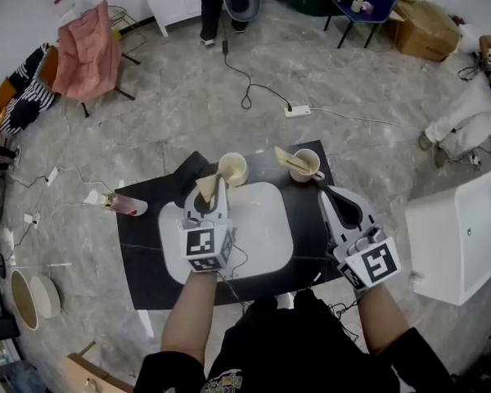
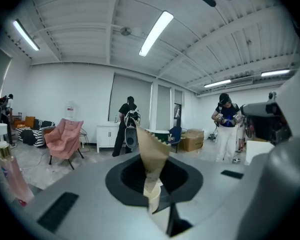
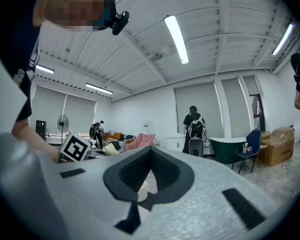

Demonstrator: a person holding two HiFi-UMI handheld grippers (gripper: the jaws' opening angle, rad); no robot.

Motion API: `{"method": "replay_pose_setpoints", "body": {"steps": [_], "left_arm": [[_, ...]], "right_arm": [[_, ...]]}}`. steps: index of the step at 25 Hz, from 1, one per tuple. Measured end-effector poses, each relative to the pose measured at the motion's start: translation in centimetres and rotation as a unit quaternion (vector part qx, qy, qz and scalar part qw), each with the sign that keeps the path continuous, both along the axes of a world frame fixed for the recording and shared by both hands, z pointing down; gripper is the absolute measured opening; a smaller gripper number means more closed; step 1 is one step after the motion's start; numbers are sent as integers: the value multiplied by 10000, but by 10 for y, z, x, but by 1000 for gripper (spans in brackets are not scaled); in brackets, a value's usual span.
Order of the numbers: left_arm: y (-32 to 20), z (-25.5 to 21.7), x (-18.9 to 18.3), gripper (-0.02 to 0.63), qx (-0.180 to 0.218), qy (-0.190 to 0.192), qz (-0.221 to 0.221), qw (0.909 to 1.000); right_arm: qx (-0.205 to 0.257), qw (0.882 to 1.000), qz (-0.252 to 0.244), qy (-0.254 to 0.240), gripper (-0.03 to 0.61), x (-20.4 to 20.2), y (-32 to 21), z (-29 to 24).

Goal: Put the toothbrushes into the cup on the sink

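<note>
A black table [image 1: 143, 244] carries a white sink basin [image 1: 266, 228]. Behind the basin stand two cream cups: the left cup [image 1: 232, 169] and the right cup [image 1: 307, 166], which has a brown paper-wrapped toothbrush [image 1: 290, 160] lying across it. My left gripper [image 1: 215, 193] is over the basin's left rim, just short of the left cup, shut on another paper-wrapped toothbrush [image 1: 205, 188]. In the left gripper view that toothbrush [image 2: 152, 156] stands up between the jaws of the left gripper [image 2: 152, 186]. My right gripper [image 1: 337, 195] hangs by the basin's right edge, shut and empty [image 3: 145, 176].
A pink bottle [image 1: 123, 205] lies at the table's left edge. On the floor beyond are a power strip with its cable [image 1: 297, 110] and a pink chair [image 1: 86, 51]. A white box [image 1: 458, 232] stands to the right. People stand at the far wall.
</note>
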State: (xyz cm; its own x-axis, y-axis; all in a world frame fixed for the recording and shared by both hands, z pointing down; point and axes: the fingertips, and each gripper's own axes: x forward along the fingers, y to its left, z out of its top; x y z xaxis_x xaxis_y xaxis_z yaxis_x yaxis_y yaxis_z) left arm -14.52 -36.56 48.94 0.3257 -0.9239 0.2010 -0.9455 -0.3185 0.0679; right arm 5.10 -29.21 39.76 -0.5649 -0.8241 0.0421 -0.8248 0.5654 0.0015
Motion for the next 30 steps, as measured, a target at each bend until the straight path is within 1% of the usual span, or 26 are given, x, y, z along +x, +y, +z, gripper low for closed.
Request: {"method": "replay_pose_setpoints", "body": {"steps": [2, 6, 8, 13, 17, 20, 23, 27, 29, 30], "left_arm": [[-11, 20, 1, 34, -178, -137, -21, 9997], [-27, 58, 2, 35, -571, -252, -25, 9980], [-32, 66, 6, 35, -638, -263, 65, 9976], [-33, 78, 10, 128, -750, -276, 151, 9967], [-31, 83, 4, 137, -664, -325, 157, 9971], [-27, 78, 2, 148, -583, -313, 179, 9976], [-21, 65, 1, 186, -471, -264, 161, 9984], [-6, 45, -3, 228, -274, -237, 111, 9993], [4, 32, -10, 240, -173, -192, 54, 9997], [10, 27, -15, 242, -56, -166, 43, 9998]], "right_arm": [[-116, 9999, 52, -8, 6, 3, -4, 10], [-301, 9995, 96, 19, 6, 7, -11, 25], [-344, 9994, 94, -5, 6, 7, -14, 28], [-369, 9993, 36, -35, 6, 4, -21, 31], [-347, 9994, -25, -57, 6, 0, -25, 30], [-330, 9994, -54, -53, 6, -3, -25, 28], [-381, 9993, -20, 1, 6, -3, -22, 30], [-316, 9995, -50, 14, 6, -7, -18, 25], [-266, 9996, -52, 34, 6, -12, -16, 21], [-249, 9997, -44, 42, 6, -14, -15, 20]]}}
